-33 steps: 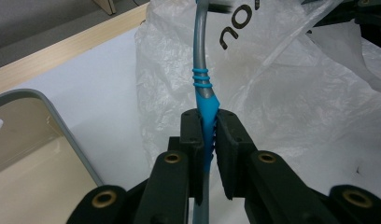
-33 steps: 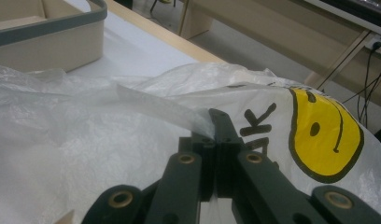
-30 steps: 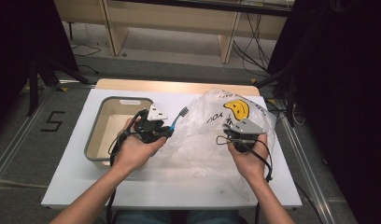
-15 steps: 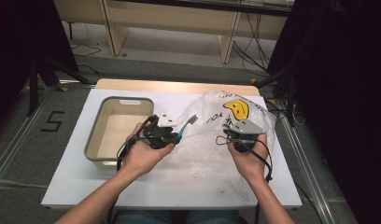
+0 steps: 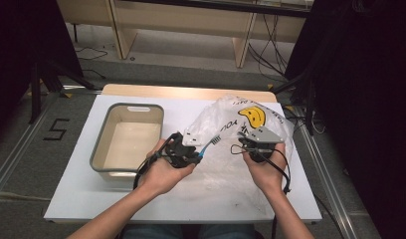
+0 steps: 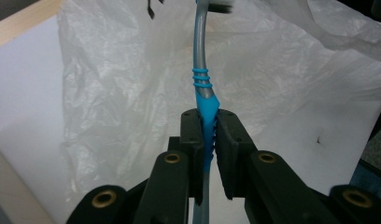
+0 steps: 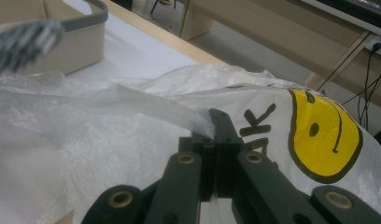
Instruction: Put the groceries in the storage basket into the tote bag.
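Lab, taped floor number [image 5: 56,130], cables [image 5: 270,47]

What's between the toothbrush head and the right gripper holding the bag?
In the high view, only the plastic bag lies between the toothbrush head and the right gripper; no other object sits there. The bag's raised edge shows in the right gripper view.

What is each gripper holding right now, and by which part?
Left gripper clamps the blue-and-grey toothbrush by its ribbed blue handle. Right gripper pinches the edge of the clear plastic smiley-face bag.
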Available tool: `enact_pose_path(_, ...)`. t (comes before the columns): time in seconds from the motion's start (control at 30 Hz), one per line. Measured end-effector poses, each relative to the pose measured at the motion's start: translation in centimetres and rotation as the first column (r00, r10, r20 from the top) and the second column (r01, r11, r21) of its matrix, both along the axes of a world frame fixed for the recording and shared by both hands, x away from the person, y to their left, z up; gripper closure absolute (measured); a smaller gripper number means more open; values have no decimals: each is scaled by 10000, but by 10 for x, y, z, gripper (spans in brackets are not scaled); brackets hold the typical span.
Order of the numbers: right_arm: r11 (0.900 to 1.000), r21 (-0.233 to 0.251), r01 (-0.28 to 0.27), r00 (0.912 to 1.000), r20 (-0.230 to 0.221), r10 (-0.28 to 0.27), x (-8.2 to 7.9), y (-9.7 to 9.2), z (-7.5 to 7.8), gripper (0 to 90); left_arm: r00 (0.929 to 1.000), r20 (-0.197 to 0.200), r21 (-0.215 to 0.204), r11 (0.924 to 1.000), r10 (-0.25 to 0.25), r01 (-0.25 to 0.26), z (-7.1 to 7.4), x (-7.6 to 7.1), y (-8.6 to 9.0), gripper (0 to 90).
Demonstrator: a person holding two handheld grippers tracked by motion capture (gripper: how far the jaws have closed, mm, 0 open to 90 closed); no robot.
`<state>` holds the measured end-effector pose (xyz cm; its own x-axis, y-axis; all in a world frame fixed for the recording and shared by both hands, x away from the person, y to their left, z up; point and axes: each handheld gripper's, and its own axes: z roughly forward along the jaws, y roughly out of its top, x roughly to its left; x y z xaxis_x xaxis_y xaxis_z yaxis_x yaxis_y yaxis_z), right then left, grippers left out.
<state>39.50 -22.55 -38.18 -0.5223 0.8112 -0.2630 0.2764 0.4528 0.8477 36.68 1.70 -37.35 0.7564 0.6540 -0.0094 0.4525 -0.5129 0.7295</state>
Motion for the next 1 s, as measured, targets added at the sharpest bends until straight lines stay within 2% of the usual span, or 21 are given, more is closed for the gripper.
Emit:
enact_pose_path(0.43, 9999, 123, -1, 10000, 41, 0, 0, 0, 3, 900, 9972, -465, 444, 9972, -587, 608, -20, -4, -33, 812)
enact_pose_path(0.57, 9998, 211, -12, 10000, 32, 12, -1, 0, 4, 900, 9951, -677, 796, 9938, -719, 772, -27, 0, -42, 811)
enact_pose_path(0.77, 9997, 236, -42, 10000, 79, 40, -1, -1, 5, 900, 9952, -629, 1205, 9893, -752, 824, -36, 8, -54, 811)
enact_pose_path(1.0, 9996, 256, -111, 9999, 65, 110, -2, 1, 6, 900, 9959, -669, 1468, 9866, -616, 709, -44, 17, -68, 811)
